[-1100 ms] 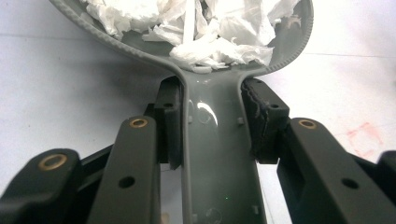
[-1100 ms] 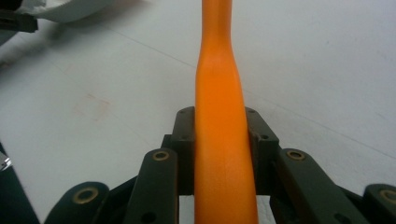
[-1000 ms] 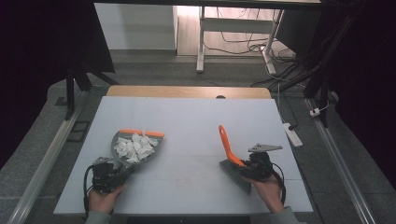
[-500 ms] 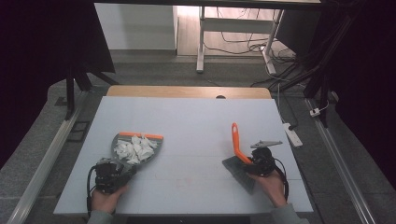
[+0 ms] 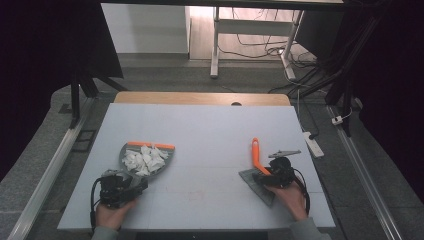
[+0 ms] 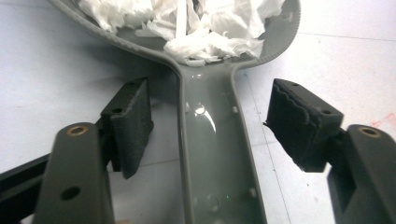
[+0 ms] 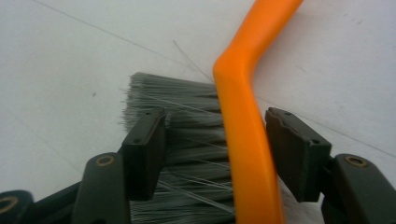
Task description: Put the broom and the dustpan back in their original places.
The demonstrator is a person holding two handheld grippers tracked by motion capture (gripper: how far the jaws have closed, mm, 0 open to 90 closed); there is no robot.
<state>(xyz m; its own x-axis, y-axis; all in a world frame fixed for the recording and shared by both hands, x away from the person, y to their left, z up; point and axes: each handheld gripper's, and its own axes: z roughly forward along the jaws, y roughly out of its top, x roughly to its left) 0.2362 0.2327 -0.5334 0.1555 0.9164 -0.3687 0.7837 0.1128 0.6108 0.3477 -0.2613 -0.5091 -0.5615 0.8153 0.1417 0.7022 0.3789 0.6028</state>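
Lying between left claw (image 6: 210, 126) pads: dustpan (image 6: 210, 154) handle | untouched

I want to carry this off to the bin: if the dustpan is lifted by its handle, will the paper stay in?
Probably only if kept level: the white paper scraps look light and lie loose in the shallow dustpan. Its glossy handle may be slippery, and the pan looks stiff.

Glossy grey plastic dustpan (image 6: 212, 140), crumpled white paper scraps (image 6: 205, 28) inside it, smooth orange plastic brush handle (image 7: 245, 126), stiff grey bristles (image 7: 187, 154), probably synthetic, matt pale table (image 5: 210, 130) beneath the dustpan
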